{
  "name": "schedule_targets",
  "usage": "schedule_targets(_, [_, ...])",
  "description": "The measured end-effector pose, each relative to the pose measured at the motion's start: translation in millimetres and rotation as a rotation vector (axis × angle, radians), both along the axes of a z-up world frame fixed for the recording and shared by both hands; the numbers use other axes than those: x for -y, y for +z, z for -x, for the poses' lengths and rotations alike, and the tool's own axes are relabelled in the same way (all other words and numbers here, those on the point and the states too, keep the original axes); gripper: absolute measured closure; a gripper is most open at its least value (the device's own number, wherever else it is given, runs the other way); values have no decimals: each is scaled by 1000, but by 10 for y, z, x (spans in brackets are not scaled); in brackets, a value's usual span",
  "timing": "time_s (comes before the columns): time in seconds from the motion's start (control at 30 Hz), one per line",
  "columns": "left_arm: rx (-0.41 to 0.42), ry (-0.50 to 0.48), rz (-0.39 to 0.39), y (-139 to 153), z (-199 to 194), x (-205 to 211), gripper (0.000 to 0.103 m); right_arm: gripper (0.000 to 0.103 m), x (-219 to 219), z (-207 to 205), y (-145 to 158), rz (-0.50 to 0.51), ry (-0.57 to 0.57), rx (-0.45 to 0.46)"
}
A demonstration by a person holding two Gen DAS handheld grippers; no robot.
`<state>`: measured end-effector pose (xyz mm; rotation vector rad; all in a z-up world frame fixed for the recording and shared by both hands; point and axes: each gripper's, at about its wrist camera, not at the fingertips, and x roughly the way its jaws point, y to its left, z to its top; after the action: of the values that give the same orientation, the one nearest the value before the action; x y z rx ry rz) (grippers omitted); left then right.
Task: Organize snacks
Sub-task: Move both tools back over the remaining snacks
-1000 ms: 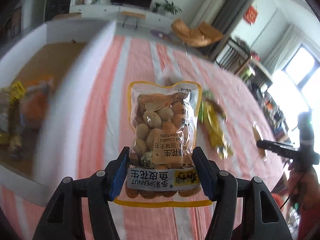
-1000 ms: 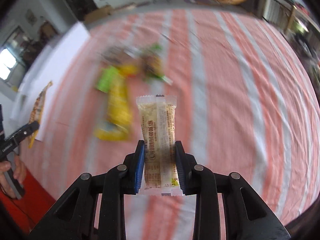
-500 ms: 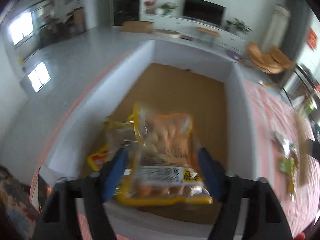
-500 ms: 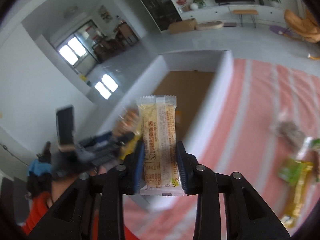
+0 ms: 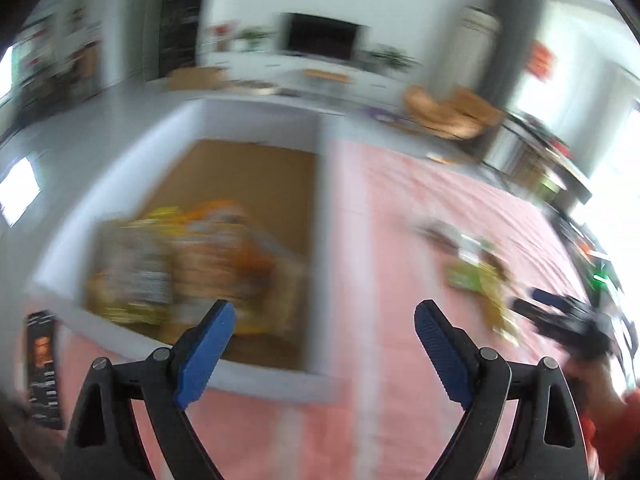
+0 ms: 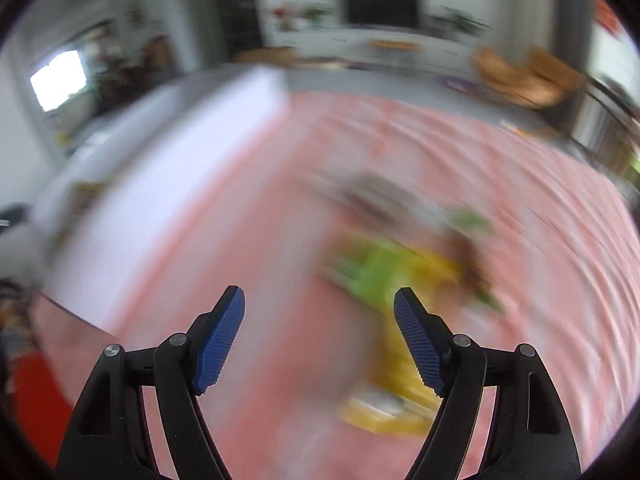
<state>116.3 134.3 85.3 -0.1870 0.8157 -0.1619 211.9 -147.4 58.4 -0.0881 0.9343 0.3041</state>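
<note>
A white-walled box (image 5: 322, 216) with a brown floor stands on the pink striped cloth; several snack packets (image 5: 188, 268) lie blurred in its near end. My left gripper (image 5: 324, 312) hovers at the box's right wall, jaws still opening, nothing between them. Loose packets, green and yellow (image 5: 480, 280), lie on the cloth to the right. In the right wrist view my right gripper (image 6: 319, 296) is over the cloth, jaws opening and empty, with the blurred green and yellow packets (image 6: 384, 276) just ahead and right, and the box's white wall (image 6: 168, 184) at left.
The right gripper, held by a hand with a red sleeve (image 5: 572, 328), shows at the right edge of the left wrist view. A dark phone-like object (image 5: 42, 368) stands at lower left. Chairs, a TV cabinet and windows lie beyond the table.
The peanut bag has left the left gripper and lies in the box; the wrapped bar is gone from the right gripper. Both jaws have opened and both views have swung right towards the cloth.
</note>
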Motion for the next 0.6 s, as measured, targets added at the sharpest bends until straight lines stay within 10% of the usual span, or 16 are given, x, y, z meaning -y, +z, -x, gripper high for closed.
schedule_targets(0.27, [-131,-304,-52,-686,-57,1620,1,23,1621,475,-519,115,-297,-32])
schedule_targets(0.6, [-159,-81,-154,-1426,-715,1501,1,12,1817,562,-662,75,-337,5])
